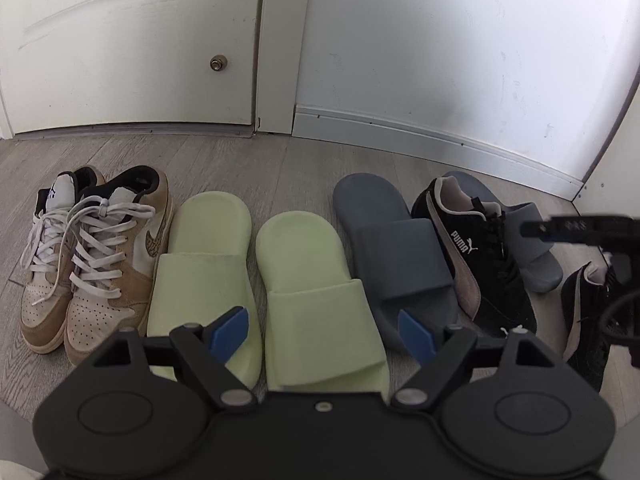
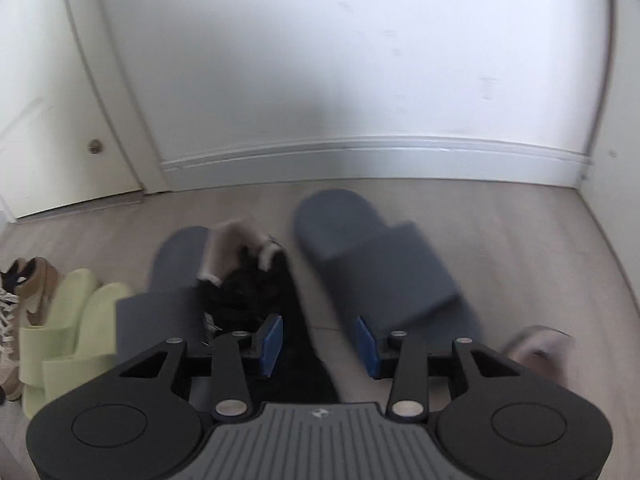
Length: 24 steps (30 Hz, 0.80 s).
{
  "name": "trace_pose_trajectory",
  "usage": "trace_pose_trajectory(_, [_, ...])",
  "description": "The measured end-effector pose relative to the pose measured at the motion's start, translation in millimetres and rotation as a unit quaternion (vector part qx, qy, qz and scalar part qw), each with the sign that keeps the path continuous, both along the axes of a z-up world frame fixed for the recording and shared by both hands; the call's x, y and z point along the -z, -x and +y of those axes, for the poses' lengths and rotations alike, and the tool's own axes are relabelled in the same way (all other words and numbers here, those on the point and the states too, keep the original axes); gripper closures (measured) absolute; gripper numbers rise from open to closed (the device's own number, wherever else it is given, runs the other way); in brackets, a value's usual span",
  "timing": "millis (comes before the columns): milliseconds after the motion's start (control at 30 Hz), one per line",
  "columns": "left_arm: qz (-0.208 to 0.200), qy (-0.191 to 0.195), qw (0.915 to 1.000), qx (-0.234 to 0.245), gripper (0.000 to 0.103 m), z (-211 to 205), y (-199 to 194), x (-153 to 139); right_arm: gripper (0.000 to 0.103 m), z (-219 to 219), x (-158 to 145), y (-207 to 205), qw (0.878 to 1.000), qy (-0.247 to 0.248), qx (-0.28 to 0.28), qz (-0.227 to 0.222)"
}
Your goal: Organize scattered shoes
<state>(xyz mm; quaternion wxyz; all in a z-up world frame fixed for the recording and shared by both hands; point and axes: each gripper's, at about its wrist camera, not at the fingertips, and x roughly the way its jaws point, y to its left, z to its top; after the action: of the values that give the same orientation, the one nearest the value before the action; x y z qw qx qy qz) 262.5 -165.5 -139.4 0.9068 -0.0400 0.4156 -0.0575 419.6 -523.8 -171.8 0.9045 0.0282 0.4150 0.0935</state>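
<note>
Sneakers [image 1: 92, 256] and green slides [image 1: 264, 292] stood paired at left; blue slides [image 1: 400, 256] and black sneakers [image 1: 476, 256] remained jumbled at right. Both jaws stood apart, empty.

The word "PUMA", in white capitals with the small leaping-cat logo beside it, stands on the side of the black suede sneaker [image 1: 472, 252] that lies across the blue slides towards the right end of the row on the floor. The tan and white sneaker [image 1: 120, 264] at the left end of the row bears a swoosh sign on its side. The white tongue of its partner [image 1: 48, 256] carries a small dark figure logo and tiny lettering too small to read. In the right wrist view everything is too blurred to read.
</note>
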Motion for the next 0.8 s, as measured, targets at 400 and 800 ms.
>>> trace_pose_trajectory(400, [-0.008,-0.008,0.9999,-0.012,0.02,11.2,-0.3,-5.2,0.074,34.6,52.5,-93.8,0.996,-0.018,-0.016,0.089])
trace_pose_trajectory(800, [0.023,0.03,0.9993,-0.004,0.02,7.0,-4.1,9.2,0.075,-14.0,55.5,78.9,0.985,-0.064,0.096,0.124])
